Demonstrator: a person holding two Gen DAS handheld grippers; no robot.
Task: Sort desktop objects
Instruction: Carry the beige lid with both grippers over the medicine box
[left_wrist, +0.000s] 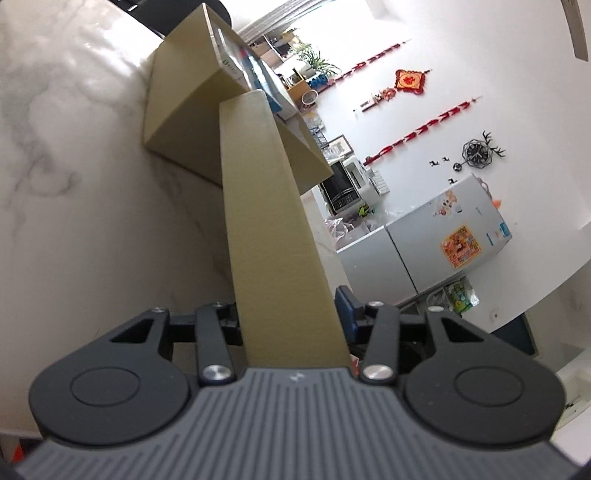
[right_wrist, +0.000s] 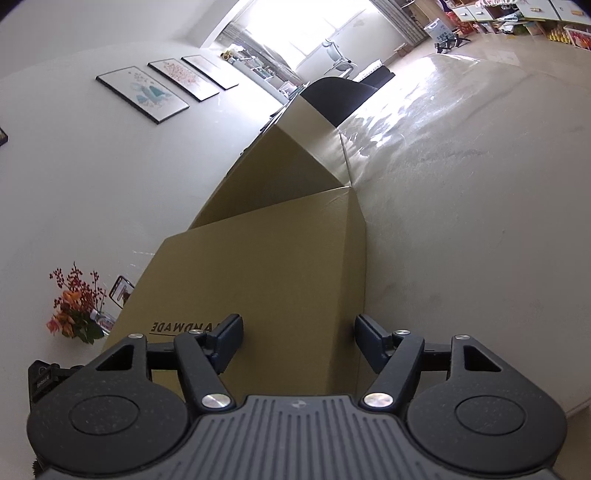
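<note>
Pretty tight in the left wrist view: a tall cardboard flap (left_wrist: 266, 229) ran straight up the middle between the fingers, with the rest of the open cardboard box (left_wrist: 177, 110) blocking the upper centre. The marble tabletop (left_wrist: 74, 184) on the left of the frame was bare and passable. In the right wrist view another box flap (right_wrist: 258, 280) filled the centre, with clear tabletop (right_wrist: 461, 221) all down the right.

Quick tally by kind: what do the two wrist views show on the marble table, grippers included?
Cardboard box: 1
Blue-and-white flat pack in the box: 1
Grippers: 2, the left gripper and the right gripper
Total: 4
</note>
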